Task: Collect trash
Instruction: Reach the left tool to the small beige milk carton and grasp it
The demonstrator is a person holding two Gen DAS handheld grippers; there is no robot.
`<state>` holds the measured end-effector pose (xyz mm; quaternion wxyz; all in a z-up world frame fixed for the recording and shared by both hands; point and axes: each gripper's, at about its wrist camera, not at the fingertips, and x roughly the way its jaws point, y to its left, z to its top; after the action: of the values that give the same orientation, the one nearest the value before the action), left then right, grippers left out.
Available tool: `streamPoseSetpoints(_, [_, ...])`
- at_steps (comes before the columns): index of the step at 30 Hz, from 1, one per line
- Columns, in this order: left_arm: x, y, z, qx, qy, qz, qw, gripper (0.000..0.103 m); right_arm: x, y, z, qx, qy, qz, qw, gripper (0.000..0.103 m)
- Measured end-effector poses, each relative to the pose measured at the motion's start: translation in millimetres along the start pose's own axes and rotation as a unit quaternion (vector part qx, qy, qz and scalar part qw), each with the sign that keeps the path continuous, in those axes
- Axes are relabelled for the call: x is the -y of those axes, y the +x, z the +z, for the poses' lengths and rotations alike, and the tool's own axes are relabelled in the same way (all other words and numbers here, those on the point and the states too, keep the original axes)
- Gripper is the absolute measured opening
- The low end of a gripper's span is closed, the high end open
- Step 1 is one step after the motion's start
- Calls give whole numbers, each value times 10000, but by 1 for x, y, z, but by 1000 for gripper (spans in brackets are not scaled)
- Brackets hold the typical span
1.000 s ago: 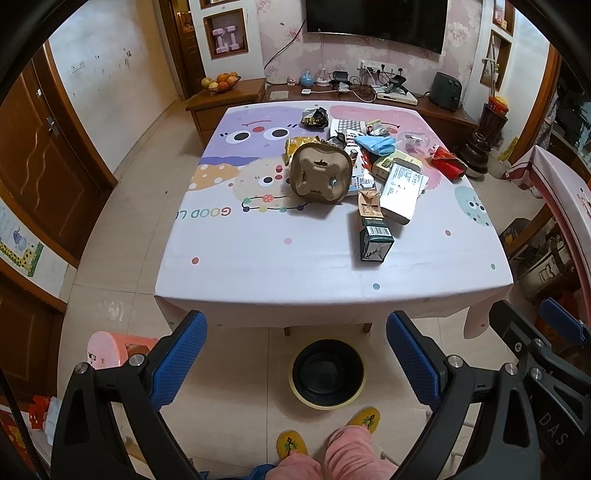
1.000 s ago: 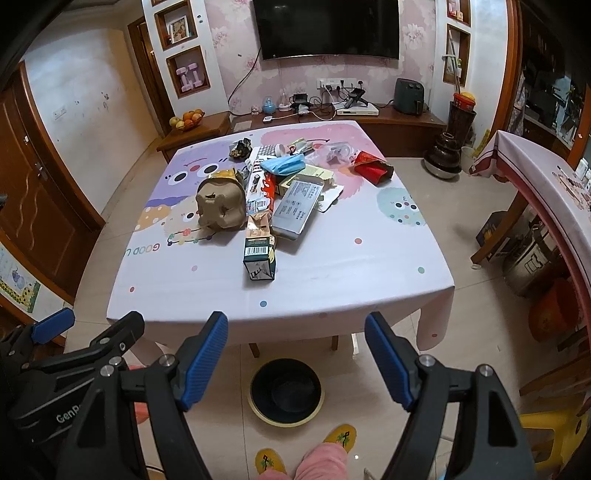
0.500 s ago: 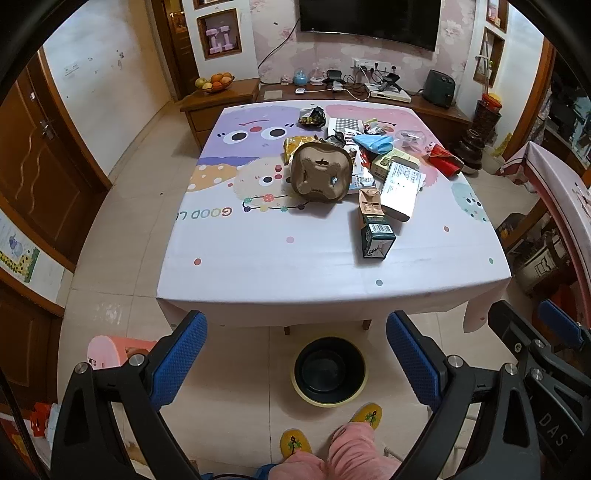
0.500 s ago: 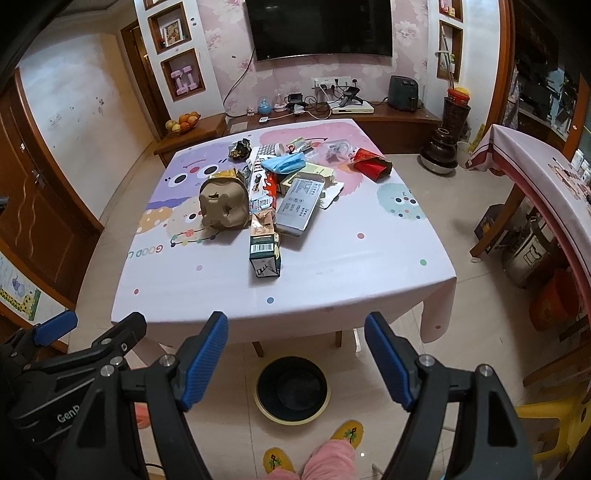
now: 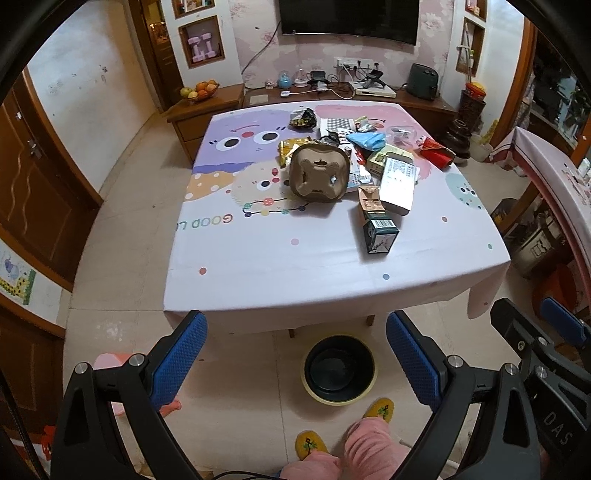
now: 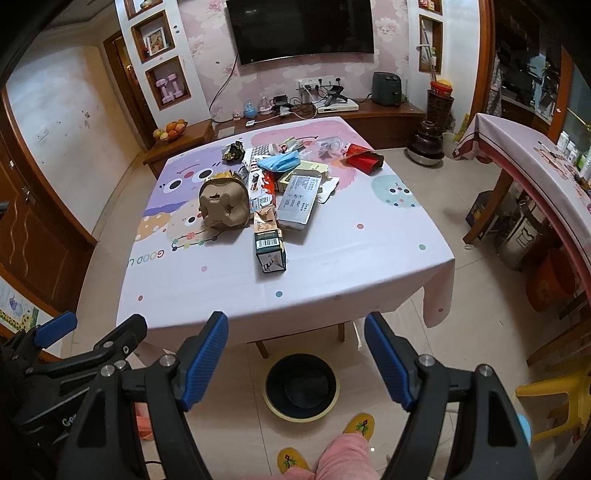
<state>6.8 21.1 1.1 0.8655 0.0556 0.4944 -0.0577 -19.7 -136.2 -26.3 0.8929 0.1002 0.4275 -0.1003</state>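
Left tool wide open, empty, right tool wide open, empty

place: someone's home, living/dining rm
wall: pink floral wallpaper w/ a flat TV mounted on it
under TV: long wooden cabinet w/ chargers, cables, set-top box
niche: pink dumbbells on a shelf
side: fruit bowl on low sideboard
middle: dining table in a cartoon "GOOD LU.." cloth
floor: beige tile, slippered feet
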Motion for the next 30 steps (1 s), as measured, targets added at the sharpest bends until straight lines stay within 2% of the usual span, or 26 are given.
streamPoseSetpoints(7, [11,5,10,-6,102,-271,9996,96,8,-6,6,118,142,-36,9998,77])
streamPoseSetpoints(13, [28,23,33,-38,70,-226,9997,96,28,13,29,93,189,30,9998,77])
streamPoseSetpoints(19, [50,66,71,-368,-271,-229,9987,96,60,51,75,-17,19,232,9997,76])
streamPoseSetpoints(23, [71,106,94,-724,-479,-332,9957,96,82,83,108,-160,-105,355,9992,76])
streamPoseSetpoints(27, [93,150,108,-1063,-588,-319,9921,96,102,122,132,-462,-158,516,9975,75])
streamPoseSetpoints(30, [107,187,115,-1308,-646,-166,9892,96,111,150,143,-724,-218,681,9948,73])
